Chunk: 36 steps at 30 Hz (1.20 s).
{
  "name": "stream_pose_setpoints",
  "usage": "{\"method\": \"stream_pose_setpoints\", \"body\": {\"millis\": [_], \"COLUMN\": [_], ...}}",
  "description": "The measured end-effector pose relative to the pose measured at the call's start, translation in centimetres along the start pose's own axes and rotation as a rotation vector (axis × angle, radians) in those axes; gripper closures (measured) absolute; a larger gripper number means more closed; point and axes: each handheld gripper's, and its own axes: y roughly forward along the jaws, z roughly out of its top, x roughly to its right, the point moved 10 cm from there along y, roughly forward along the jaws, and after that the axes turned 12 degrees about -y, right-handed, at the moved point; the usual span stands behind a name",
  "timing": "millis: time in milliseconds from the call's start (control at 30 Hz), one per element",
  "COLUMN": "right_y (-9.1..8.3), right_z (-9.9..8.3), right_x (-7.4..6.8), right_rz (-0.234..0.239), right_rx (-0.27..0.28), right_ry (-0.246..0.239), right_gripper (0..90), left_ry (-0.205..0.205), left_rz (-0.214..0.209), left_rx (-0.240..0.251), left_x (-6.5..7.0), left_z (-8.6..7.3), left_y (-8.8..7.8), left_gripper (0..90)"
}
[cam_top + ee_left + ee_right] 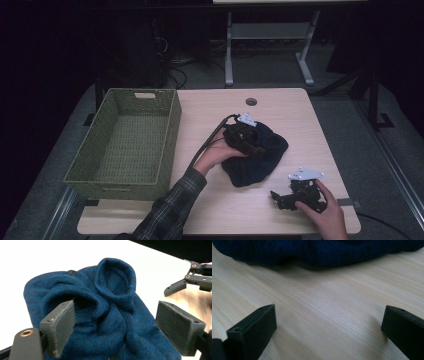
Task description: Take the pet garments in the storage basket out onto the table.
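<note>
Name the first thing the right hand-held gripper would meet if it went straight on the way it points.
Probably the blue garment: the right hand-held gripper, jaws open, points across bare table at it.

Blue knitted cloth (105, 312) (ribbed, matt); pale smooth wood-grain table (332, 307); woven green basket (125, 145)

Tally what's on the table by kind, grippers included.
Green woven basket: 1
Dark blue knit garment: 1
Grippers: 2, the left gripper open over the garment, the right gripper open on the table near it
Total: 4
</note>
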Motion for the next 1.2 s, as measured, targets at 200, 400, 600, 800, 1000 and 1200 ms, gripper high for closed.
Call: {"method": "stream_pose_setpoints", "body": {"millis": [200, 400, 600, 800, 1000, 1200], "right_y": [0.0, 0.0, 0.0, 0.0, 0.0, 0.0], "right_z": [0.0, 0.0, 0.0, 0.0, 0.0, 0.0], "right_x": [0.0, 0.0, 0.0, 0.0, 0.0, 0.0], "right_rz": [0.001, 0.001, 0.001, 0.001, 0.001, 0.001], "right_rx": [-0.002, -0.002, -0.003, -0.003, -0.002, -0.002], "right_ry": [0.004, 0.003, 0.002, 0.003, 0.002, 0.002], "right_gripper": [0.0, 0.0, 0.0, 0.0, 0.0, 0.0], "left_ry": [0.001, 0.001, 0.002, -0.013, -0.017, -0.027], "left_rz": [0.019, 0.042, 0.076, 0.102, 0.122, 0.139], "left_rx": [0.021, 0.028, 0.055, 0.083, 0.102, 0.118], "left_x": [0.2, 0.1, -0.2, -0.5, -0.7, -0.6], "left_z": [0.1, -0.2, -1.0, -1.8, -2.7, -4.1], "left_y": [-1.8, -3.3, -5.8, -7.5, -8.9, -9.9], "left_gripper": [14.5, 14.5, 14.5, 14.5, 14.5, 14.5]}}
